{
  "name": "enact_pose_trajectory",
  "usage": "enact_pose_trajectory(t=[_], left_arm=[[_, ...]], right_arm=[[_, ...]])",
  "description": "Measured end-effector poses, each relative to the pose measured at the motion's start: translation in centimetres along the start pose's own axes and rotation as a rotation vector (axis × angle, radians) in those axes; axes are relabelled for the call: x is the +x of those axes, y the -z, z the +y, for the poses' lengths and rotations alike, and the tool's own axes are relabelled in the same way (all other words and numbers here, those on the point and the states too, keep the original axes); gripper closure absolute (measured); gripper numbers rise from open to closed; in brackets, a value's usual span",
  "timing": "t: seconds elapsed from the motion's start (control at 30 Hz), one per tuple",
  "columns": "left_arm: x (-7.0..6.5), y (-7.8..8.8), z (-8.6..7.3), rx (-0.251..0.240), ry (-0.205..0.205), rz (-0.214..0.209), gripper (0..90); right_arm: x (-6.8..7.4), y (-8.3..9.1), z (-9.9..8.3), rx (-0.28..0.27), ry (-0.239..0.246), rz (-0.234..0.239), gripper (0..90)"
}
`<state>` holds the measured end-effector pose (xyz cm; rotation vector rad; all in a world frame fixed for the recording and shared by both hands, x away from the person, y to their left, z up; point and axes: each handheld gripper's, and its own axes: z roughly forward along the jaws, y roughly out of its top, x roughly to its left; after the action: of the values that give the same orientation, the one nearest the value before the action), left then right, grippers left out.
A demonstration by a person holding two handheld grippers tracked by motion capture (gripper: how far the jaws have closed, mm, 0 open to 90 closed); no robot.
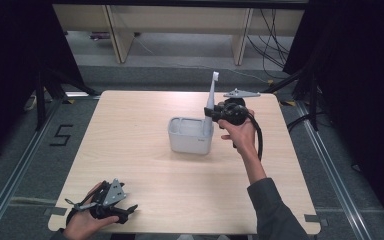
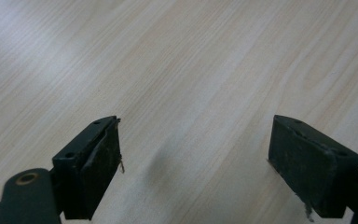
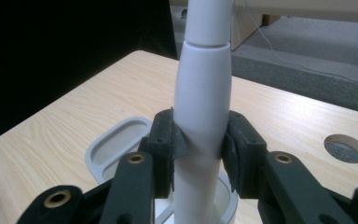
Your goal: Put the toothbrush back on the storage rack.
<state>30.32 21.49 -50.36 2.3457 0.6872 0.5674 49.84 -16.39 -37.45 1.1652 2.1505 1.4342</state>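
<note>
Toothbrush (image 3: 203, 107) upright, lower end in the round slot of the holder (image 1: 190, 135). Right gripper (image 3: 200, 144) fingers clamp its handle just above the holder. Left gripper (image 1: 111, 202) well apart from the holder, fingers spread, nothing between. Step looks like seating it; next: lower straight, then release.

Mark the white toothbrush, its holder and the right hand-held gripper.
white toothbrush (image 3: 203, 107): right gripper view, handle.
holder (image 1: 190, 141): high view, front wall.
right hand-held gripper (image 3: 201, 144): right gripper view, between the jaws.
</note>
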Motion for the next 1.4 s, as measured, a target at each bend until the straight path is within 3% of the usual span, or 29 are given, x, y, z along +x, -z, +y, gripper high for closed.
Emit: enact_pose_trajectory(t=[0.13,0.2,0.33,0.37,0.43,0.53,0.57,0.63,0.73,0.83,0.9,1.13,1.17,1.37,1.4], left_arm=[[0.0,0.0,0.0,0.004,-0.005,0.001,16.4],[0.0,0.0,0.0,0.004,-0.006,0.001,16.4],[0.0,0.0,0.0,0.004,-0.005,0.0,16.4],[0.0,0.0,0.0,0.005,-0.006,0.003,16.4],[0.0,0.0,0.0,0.004,-0.006,0.0,16.4],[0.0,0.0,0.0,0.006,-0.006,0.003,16.4],[0.0,0.0,0.0,0.004,-0.006,0.003,16.4],[-0.1,0.0,0.0,0.003,-0.004,0.001,16.4],[0.0,0.0,0.0,0.006,-0.007,0.004,16.4],[0.0,0.0,0.0,0.006,-0.006,0.003,16.4],[0.0,0.0,0.0,0.007,-0.007,0.005,16.4],[-0.1,0.0,0.0,0.004,-0.004,0.001,16.4],[-0.1,0.0,0.0,0.004,-0.004,0.001,16.4],[-0.1,0.0,0.0,0.006,-0.005,0.002,16.4],[-0.1,0.0,0.0,0.005,-0.004,0.006,16.4]], right_arm=[[0.1,-0.3,-0.4,0.014,-0.001,-0.012,66.3],[-0.1,-0.5,-0.7,0.014,0.022,-0.018,66.4],[0.0,-0.8,-1.2,0.034,0.002,-0.023,66.4],[-0.3,-0.8,-1.3,0.03,0.042,-0.036,66.4],[-0.2,-1.0,-1.6,0.053,0.026,-0.033,66.4],[-0.3,-1.2,-1.9,0.056,0.054,-0.046,66.4],[-0.2,-1.1,-2.1,0.07,0.03,-0.043,66.4],[-0.3,-1.2,-2.2,0.078,0.054,-0.053,66.4],[-0.2,-1.4,-2.5,0.08,0.037,-0.043,66.4],[-0.4,-1.5,-2.6,0.08,0.073,-0.049,66.4],[-0.1,-1.6,-2.7,0.084,0.041,-0.05,66.5],[-0.2,-1.9,-3.1,0.11,0.089,-0.053,66.5],[0.0,-2.0,-3.1,0.115,0.07,-0.055,66.5],[0.1,-2.1,-3.2,0.118,0.094,-0.059,66.7],[0.1,-2.1,-3.2,0.126,0.081,-0.057,66.8]])
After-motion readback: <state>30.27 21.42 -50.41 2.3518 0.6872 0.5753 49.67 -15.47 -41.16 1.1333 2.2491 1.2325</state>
